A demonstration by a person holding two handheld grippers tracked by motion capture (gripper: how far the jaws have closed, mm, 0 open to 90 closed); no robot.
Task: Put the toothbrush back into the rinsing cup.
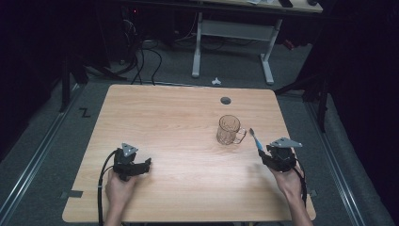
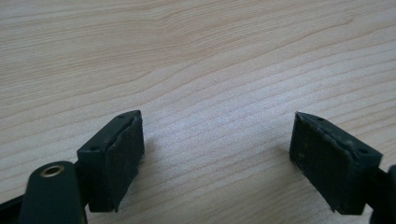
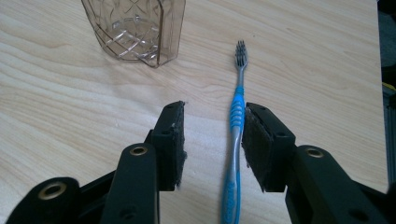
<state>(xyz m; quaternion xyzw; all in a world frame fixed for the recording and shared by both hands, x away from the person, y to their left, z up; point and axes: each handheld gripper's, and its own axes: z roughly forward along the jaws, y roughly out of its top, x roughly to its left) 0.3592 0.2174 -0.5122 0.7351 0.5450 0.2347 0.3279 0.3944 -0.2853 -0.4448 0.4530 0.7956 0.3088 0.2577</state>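
Near the mug [image 1: 230, 130], right gripper [image 3: 212, 140] straddling toothbrush [image 3: 236, 116] (jaws parted), left gripper [image 2: 215, 154] low

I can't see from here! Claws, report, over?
Left claw open, over bare wood. Right claw open, straddling blue-grey toothbrush. Clear patterned mug beside, nothing blocking.

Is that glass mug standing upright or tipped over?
Upright: the glass mug stands on its base on the table, open mouth up.

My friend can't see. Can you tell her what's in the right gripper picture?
A blue and grey toothbrush lies on a wooden table between the two open black jaws of the right tool, close against one of them. Its bristles point away, and a clear patterned mug stands beyond.
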